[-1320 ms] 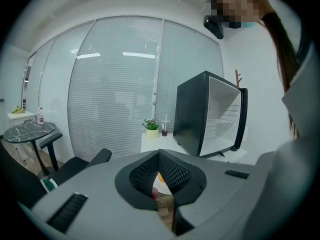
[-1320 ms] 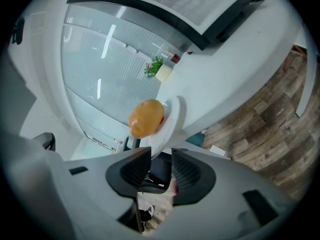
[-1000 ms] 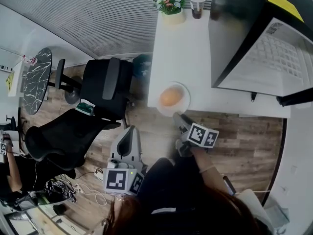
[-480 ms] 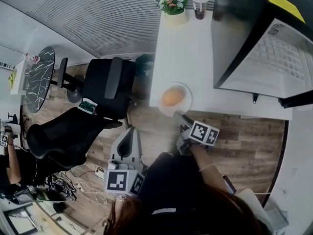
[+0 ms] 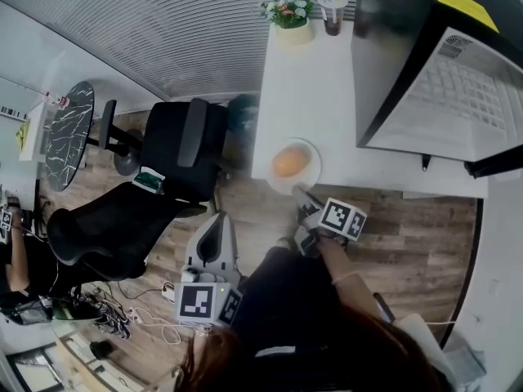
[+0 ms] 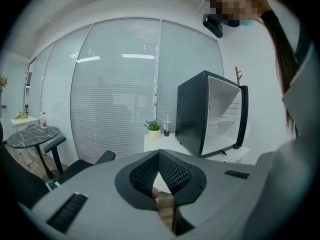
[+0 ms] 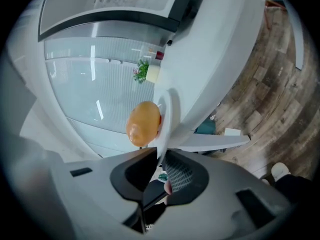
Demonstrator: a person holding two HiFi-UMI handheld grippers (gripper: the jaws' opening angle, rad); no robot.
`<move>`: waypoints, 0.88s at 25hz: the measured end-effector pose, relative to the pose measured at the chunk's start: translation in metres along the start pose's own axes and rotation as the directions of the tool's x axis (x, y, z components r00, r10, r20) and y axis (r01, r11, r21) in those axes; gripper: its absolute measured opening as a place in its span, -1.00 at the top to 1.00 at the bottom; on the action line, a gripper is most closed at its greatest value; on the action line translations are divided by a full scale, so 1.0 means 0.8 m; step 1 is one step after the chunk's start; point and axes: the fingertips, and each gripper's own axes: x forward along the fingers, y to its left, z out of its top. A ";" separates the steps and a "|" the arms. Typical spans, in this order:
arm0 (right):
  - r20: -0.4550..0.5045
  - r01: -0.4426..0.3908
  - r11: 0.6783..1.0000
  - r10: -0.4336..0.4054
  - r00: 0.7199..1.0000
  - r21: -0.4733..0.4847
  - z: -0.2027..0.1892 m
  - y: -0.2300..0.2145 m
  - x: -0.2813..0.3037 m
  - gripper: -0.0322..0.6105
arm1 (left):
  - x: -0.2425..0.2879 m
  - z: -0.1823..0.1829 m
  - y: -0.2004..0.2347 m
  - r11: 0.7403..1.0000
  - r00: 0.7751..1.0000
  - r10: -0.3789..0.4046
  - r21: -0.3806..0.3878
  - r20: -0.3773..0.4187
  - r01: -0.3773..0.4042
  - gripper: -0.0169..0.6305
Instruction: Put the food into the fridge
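A round orange-brown piece of food (image 5: 288, 163) lies on a white plate (image 5: 310, 155) at the near edge of the white table (image 5: 310, 88). My right gripper (image 5: 299, 193) reaches the plate's near rim. In the right gripper view its jaws have just been closing, and the plate (image 7: 168, 115) rim is pinched between them at my right gripper (image 7: 161, 156), with the food (image 7: 143, 123) just beyond. The black fridge (image 5: 392, 47) stands on the table with its door (image 5: 458, 96) swung open. My left gripper (image 5: 214, 219) hangs low over the floor, shut and empty; in its own view my left gripper (image 6: 159, 154) points toward the fridge (image 6: 200, 111).
A potted plant (image 5: 287, 11) and a drink cup (image 5: 331, 11) stand at the table's far end. Two black office chairs (image 5: 184, 149) (image 5: 106, 223) and a round marble table (image 5: 65, 129) are on the left. Cables (image 5: 122, 317) lie on the wooden floor.
The right gripper's marker cube has tilted a little at the plate's rim. Plate, food and left gripper stay where they were.
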 end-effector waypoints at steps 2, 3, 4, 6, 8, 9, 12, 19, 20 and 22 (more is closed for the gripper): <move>0.005 -0.006 1.000 0.006 1.000 0.011 0.001 0.002 0.000 0.78 | -0.001 0.004 -0.003 1.000 1.000 -0.015 0.005 0.021 0.015 0.95; 0.009 -0.011 1.000 0.011 1.000 0.021 0.001 0.001 -0.001 0.79 | -0.002 0.006 -0.005 1.000 0.999 -0.025 0.008 0.034 0.025 0.95; 0.013 -0.018 0.999 0.018 1.000 0.034 0.002 0.001 -0.001 0.80 | -0.003 0.006 -0.005 1.000 0.999 -0.029 0.006 0.039 0.029 0.95; 0.024 -0.030 0.998 0.029 0.999 0.054 0.003 0.002 -0.001 0.82 | -0.007 -0.002 0.001 1.000 1.000 -0.011 -0.004 0.017 0.011 0.95; 0.034 -0.035 0.998 0.033 0.999 0.054 0.003 0.004 0.000 0.82 | -0.011 -0.006 0.006 1.000 1.000 0.000 -0.010 0.002 0.000 0.95; 0.036 -0.036 0.998 0.034 0.999 0.051 0.003 0.005 -0.001 0.82 | -0.012 -0.007 0.007 1.000 1.000 -0.001 -0.012 0.002 0.001 0.95; 0.040 -0.037 0.998 0.036 0.999 0.047 0.003 0.005 -0.003 0.83 | -0.014 -0.007 0.008 1.000 1.000 -0.013 -0.017 0.008 0.013 0.95; 0.063 -0.049 0.995 0.044 0.997 0.084 0.003 0.008 -0.004 0.86 | -0.010 -0.002 0.010 0.998 0.998 -0.060 -0.015 0.012 0.060 0.95; 0.069 -0.052 0.994 0.046 0.997 0.093 0.004 0.007 -0.004 0.86 | -0.009 -0.001 0.010 0.998 0.998 -0.068 -0.013 0.012 0.068 0.95; 0.082 -0.055 0.993 0.046 0.996 0.107 0.004 0.007 -0.005 0.87 | -0.007 0.001 0.010 0.996 0.996 -0.084 -0.007 0.013 0.084 0.95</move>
